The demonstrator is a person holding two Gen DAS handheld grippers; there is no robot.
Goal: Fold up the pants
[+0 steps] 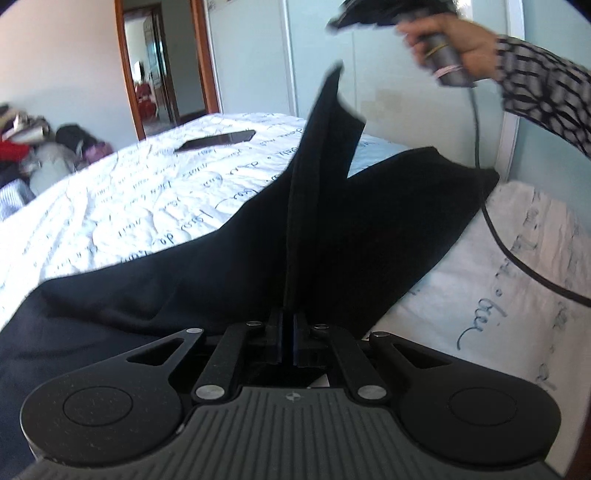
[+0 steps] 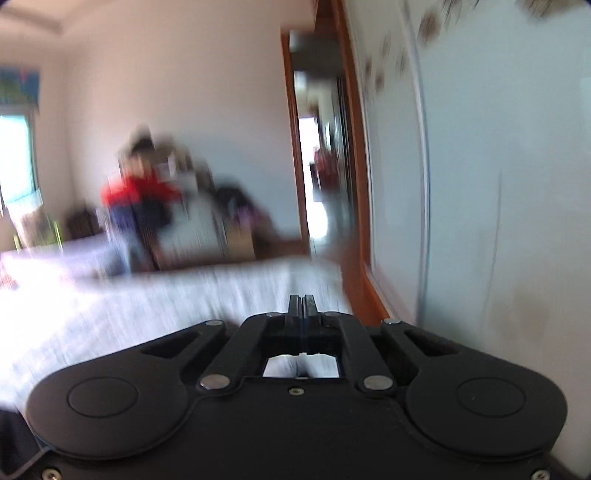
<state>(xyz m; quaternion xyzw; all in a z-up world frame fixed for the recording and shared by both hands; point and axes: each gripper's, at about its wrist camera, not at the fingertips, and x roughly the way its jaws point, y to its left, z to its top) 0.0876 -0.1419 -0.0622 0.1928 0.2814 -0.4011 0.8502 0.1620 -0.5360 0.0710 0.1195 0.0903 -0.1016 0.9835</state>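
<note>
Black pants [image 1: 258, 240] lie on a bed with a white quilt printed with handwriting [image 1: 129, 192]. My left gripper [image 1: 288, 332] is shut on a fold of the pants, and a strip of the cloth rises taut from its jaws toward the upper right. The right gripper [image 1: 369, 14] is held high at the top of the left wrist view, in a hand [image 1: 450, 44] with a patterned sleeve. In the blurred right wrist view my right gripper [image 2: 302, 306] has its jaws together, and no cloth shows between them there.
A black phone [image 1: 218, 140] lies on the quilt at the far side. A pile of clothes and bags [image 1: 40, 147] sits at the left beyond the bed. A wooden-framed doorway [image 1: 166, 66] and a pale wardrobe wall [image 1: 388, 92] stand behind. A cable [image 1: 495, 229] hangs from the right gripper.
</note>
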